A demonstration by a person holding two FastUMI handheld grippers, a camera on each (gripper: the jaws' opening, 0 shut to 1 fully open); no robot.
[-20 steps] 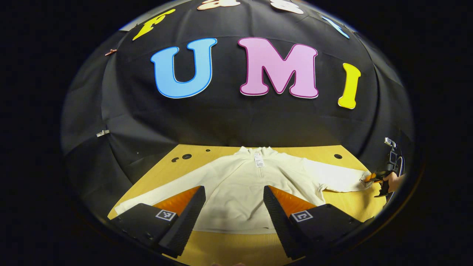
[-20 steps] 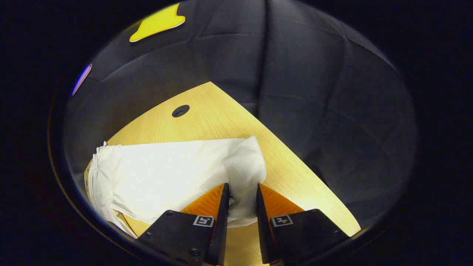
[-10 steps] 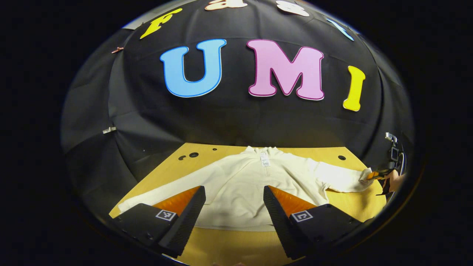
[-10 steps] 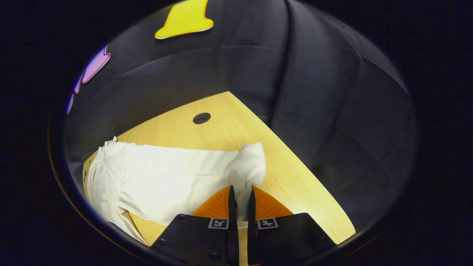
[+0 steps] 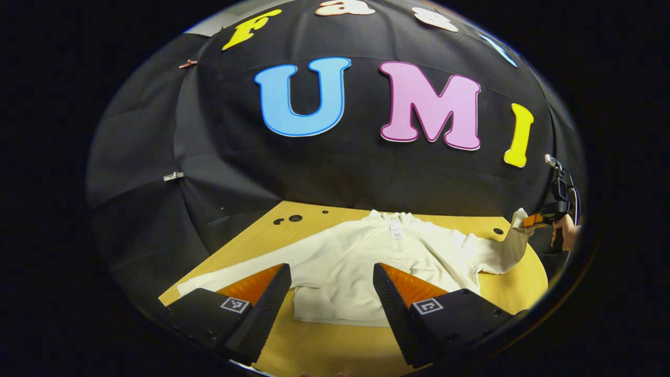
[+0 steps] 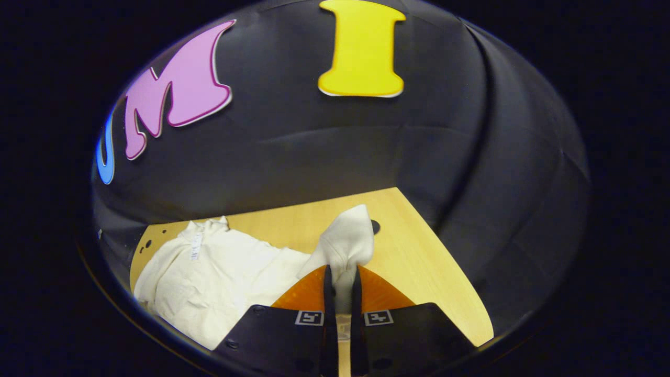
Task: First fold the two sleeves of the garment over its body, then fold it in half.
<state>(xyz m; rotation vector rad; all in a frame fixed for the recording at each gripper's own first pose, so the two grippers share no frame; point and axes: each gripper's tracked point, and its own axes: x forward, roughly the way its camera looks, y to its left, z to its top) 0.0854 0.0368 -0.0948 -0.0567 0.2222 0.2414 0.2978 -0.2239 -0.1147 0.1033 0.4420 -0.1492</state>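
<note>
Since a second ago, when the right sleeve [image 6: 345,243] lay flat, the right gripper [image 6: 343,293] jaws have clenched its cuff and lifted it off the table [image 6: 419,272]; left gripper [image 5: 332,293] jaws gape released before the garment [image 5: 361,262], so the first fold has begun.

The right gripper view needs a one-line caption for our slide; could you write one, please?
Right gripper shut on the cuff of the cream garment's sleeve, lifting it off the wooden table.
</note>
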